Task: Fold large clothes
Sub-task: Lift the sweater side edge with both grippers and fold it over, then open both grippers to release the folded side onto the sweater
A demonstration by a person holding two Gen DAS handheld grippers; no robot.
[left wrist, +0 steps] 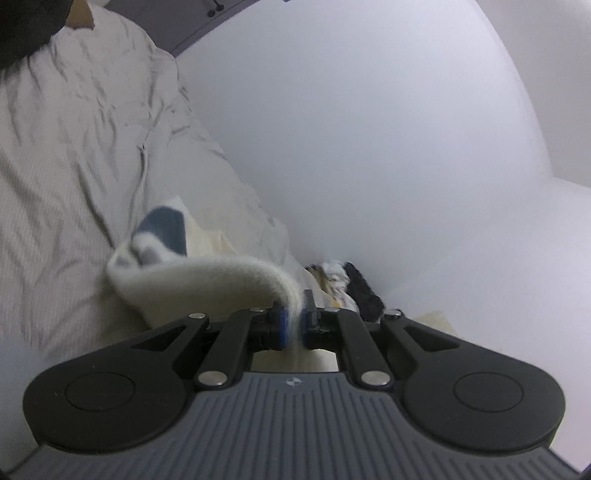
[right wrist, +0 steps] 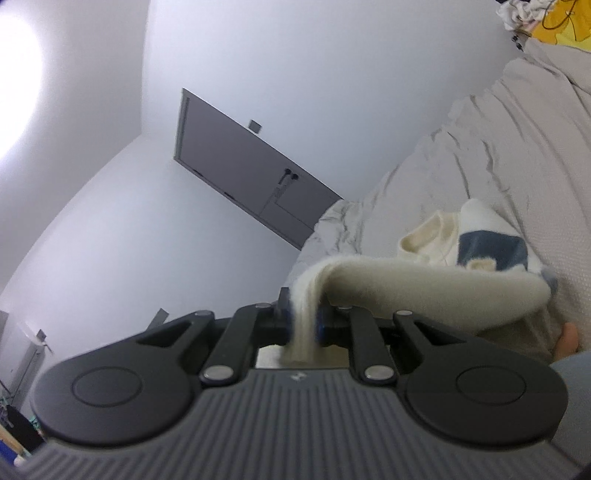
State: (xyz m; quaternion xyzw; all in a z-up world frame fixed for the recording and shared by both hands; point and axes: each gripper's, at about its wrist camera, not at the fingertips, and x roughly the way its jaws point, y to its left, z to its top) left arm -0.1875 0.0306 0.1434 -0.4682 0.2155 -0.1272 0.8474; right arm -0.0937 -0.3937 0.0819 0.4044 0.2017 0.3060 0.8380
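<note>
Left gripper (left wrist: 293, 325) and right gripper (right wrist: 306, 325) each pinch the cream sweater (left wrist: 207, 280) edge.
Soft, seemingly light knit sags toward nine o'clock in the left view; hem corners suit gripping.

Left gripper (left wrist: 292, 325) clamped on cream sweater (left wrist: 207, 284), rumpled bedsheet (left wrist: 74, 166), white wall (left wrist: 369, 147)

Bed (left wrist: 66, 177), covered with a wrinkled pale grey-white sheet (right wrist: 517, 155). Lying directly on the sheet: cream knitted garment with blue patches (right wrist: 487, 247), also visible from the left wrist (left wrist: 166, 229), one edge raised off the surface. Near the wall: crumpled patterned cloth (left wrist: 332, 273) just beside a dark fuzzy item (left wrist: 364, 291). At the far corner of the bed: yellow and white pile (right wrist: 550, 22).
</note>
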